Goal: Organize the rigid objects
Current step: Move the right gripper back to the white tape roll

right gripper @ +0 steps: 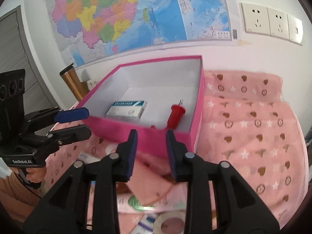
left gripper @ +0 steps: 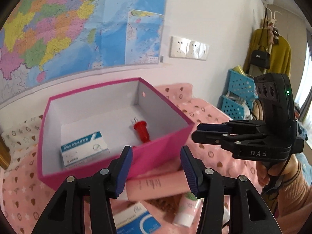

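A: L gripper (left gripper: 156, 167) jaws apart, nothing between. R gripper (right gripper: 151, 152) same, apart and empty. Both hover just short of the pink box's (left gripper: 156, 154) near wall

B: what's in already?

A: white-blue medicine carton (left gripper: 84, 148) ahead-left of L gripper on the box floor, red plug-like piece (left gripper: 142, 131) straight ahead of it, lying on its side. Still out, right under L gripper: pink tube (left gripper: 156, 185), small white-pink tube (left gripper: 187, 212), second blue-white carton (left gripper: 136, 220). R wrist cam also shows a tape roll (right gripper: 169, 224) at its bottom edge

B: step?

A: my guess – reach for next loose item. Pink tube sits betw. L fingers' line, touching the box wall, so drop straight down, pinch across its narrow width mid-body, lift clear of the rim before going fwd. Keep R gripper off to its side, they're near each other

B: text?

A: "DAS" on R gripper's body seen from L cam, "GenRobot.AI" on L gripper seen from R cam. Carton print and tube lettering too blurred. Wall map (right gripper: 136, 13) labels unreadable
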### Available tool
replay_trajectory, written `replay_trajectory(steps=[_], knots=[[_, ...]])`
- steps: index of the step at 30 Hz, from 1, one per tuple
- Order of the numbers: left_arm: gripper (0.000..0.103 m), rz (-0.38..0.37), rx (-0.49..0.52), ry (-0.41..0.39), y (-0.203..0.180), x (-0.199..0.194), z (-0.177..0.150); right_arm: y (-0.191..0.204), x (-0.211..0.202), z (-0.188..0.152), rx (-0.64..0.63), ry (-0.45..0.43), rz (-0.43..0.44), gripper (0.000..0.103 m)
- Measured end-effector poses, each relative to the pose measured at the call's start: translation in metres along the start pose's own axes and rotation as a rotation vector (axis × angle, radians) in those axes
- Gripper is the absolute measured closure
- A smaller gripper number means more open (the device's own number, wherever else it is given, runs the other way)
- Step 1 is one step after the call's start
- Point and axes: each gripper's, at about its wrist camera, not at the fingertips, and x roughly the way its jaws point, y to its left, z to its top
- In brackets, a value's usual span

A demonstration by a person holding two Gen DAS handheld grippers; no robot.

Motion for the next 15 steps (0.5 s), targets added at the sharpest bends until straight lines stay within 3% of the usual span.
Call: replay_trajectory(steps=[11,15], knots=[[0.051,0.048,-0.084,0.083,0.023,0.007,-0.039,-0.016,0.001,-0.052,0.105,0.098,0.016,0.068],[0.051,0.032,-0.126,0.113,0.029,0.009,-0.052,-0.022,-0.001,-0.066,0.147,0.114,0.013,0.067]])
